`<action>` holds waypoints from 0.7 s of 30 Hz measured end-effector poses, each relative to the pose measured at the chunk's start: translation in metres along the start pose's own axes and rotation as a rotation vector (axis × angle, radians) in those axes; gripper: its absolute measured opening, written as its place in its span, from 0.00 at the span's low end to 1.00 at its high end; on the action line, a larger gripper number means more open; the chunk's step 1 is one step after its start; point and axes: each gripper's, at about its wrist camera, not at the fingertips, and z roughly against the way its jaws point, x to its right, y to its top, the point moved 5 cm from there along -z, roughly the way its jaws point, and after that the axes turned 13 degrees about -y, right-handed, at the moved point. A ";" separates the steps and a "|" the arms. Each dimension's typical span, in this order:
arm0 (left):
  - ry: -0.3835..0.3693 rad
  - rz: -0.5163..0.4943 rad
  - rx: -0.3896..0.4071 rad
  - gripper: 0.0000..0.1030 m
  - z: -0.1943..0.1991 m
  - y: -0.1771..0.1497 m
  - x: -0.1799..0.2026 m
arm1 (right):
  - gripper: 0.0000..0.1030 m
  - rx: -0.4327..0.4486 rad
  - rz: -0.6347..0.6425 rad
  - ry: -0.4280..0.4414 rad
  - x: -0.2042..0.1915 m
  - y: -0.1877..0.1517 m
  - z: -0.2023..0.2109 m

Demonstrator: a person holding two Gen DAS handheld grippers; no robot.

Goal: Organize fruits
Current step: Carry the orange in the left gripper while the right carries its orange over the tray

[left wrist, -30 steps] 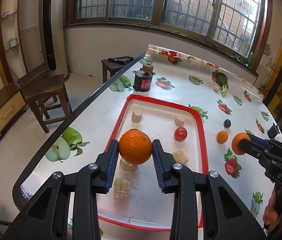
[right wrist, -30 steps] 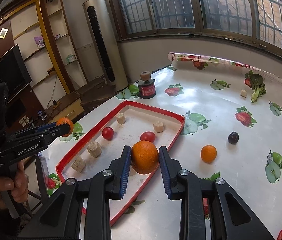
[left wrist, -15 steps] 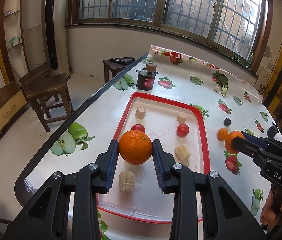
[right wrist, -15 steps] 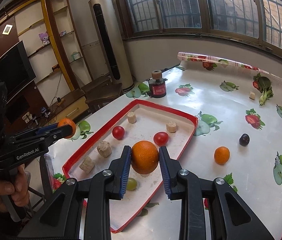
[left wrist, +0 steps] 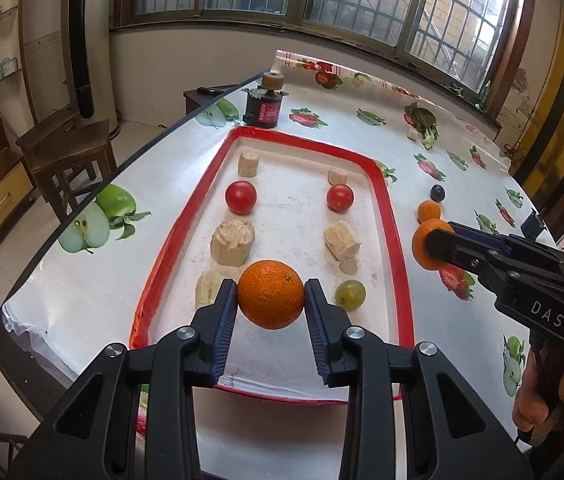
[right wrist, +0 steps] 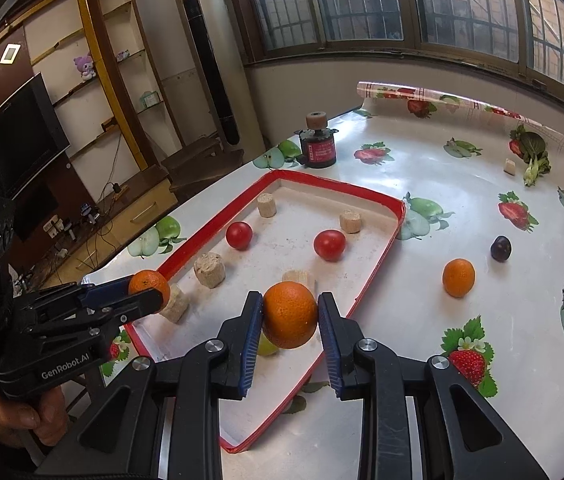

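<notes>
Oranges occupy both tools: the left hand-held gripper (left wrist: 271, 300) is clamped on one orange (left wrist: 271, 294) above the near end of the red-rimmed tray (left wrist: 382, 184), and the right hand-held gripper (right wrist: 290, 316) is clamped on another orange (right wrist: 290, 314) over the tray's right rim. Inside the tray lie two tomatoes (left wrist: 241, 197), a green grape (left wrist: 350, 295) and pale chunks (left wrist: 232, 243). A small orange (right wrist: 458, 277) and a dark plum (right wrist: 501, 248) sit on the worktop (right wrist: 462, 200) right of the tray.
</notes>
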 end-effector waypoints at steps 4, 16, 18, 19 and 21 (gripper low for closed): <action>-0.014 0.000 -0.031 0.31 -0.008 -0.011 0.002 | 0.28 -0.020 0.006 0.009 -0.004 -0.005 -0.008; -0.028 -0.001 -0.084 0.31 -0.028 -0.023 0.005 | 0.28 -0.080 0.031 0.039 -0.018 -0.026 -0.029; -0.022 0.003 -0.089 0.31 -0.031 -0.025 0.002 | 0.28 -0.089 0.038 0.041 -0.020 -0.031 -0.030; -0.023 0.007 -0.095 0.31 -0.033 -0.025 0.000 | 0.28 -0.094 0.038 0.041 -0.020 -0.033 -0.031; -0.026 0.012 -0.106 0.31 -0.036 -0.028 -0.001 | 0.28 -0.102 0.036 0.035 -0.019 -0.036 -0.035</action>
